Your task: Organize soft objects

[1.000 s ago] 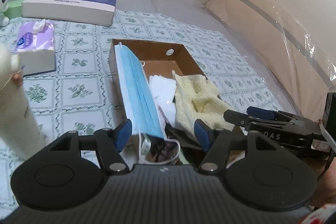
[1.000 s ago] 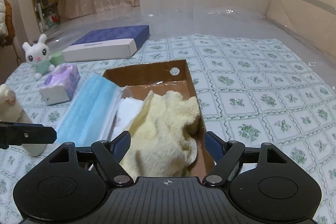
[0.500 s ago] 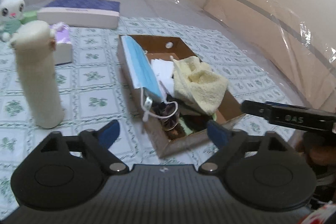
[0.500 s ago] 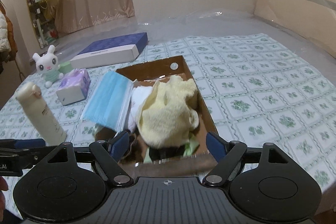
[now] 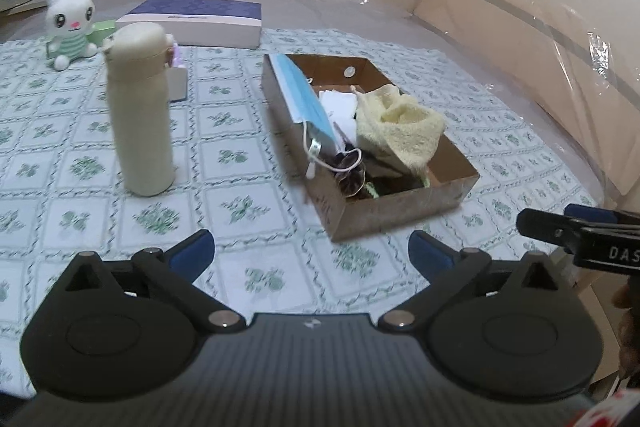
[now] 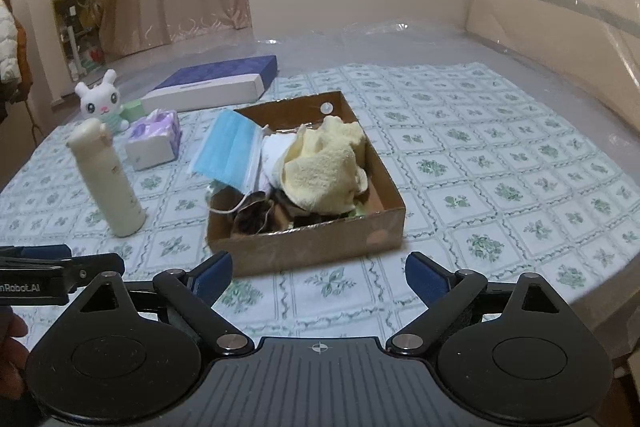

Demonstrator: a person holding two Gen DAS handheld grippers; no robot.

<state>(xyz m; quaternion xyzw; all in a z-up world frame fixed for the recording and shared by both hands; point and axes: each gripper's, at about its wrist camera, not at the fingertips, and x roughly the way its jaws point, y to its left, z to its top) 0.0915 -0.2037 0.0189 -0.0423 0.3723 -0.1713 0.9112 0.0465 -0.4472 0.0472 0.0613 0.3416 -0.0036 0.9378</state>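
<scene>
A brown cardboard box (image 5: 396, 211) (image 6: 304, 247) sits on the patterned tablecloth. It holds a yellow towel (image 5: 400, 131) (image 6: 324, 167), a white cloth (image 5: 340, 105) (image 6: 274, 151), dark items, and a blue face mask (image 5: 306, 99) (image 6: 228, 151) draped over its left wall. My left gripper (image 5: 310, 253) hovers short of the box's near corner, its jaws opening with nothing between them. My right gripper (image 6: 318, 275) is just in front of the box's near wall, jaws likewise opening and empty. Each gripper shows at the edge of the other's view.
A cream bottle (image 5: 140, 111) (image 6: 108, 179) stands left of the box. Behind it are a purple tissue pack (image 6: 154, 139), a white plush rabbit (image 5: 70, 21) (image 6: 100, 99) and a flat blue-and-white box (image 5: 200, 23) (image 6: 212, 83). A plastic-wrapped headboard (image 5: 520, 59) lines the right side.
Both grippers pulled back from over the box to the table's near side and spread their jaws wider. The box and its contents now lie farther off in both views.
</scene>
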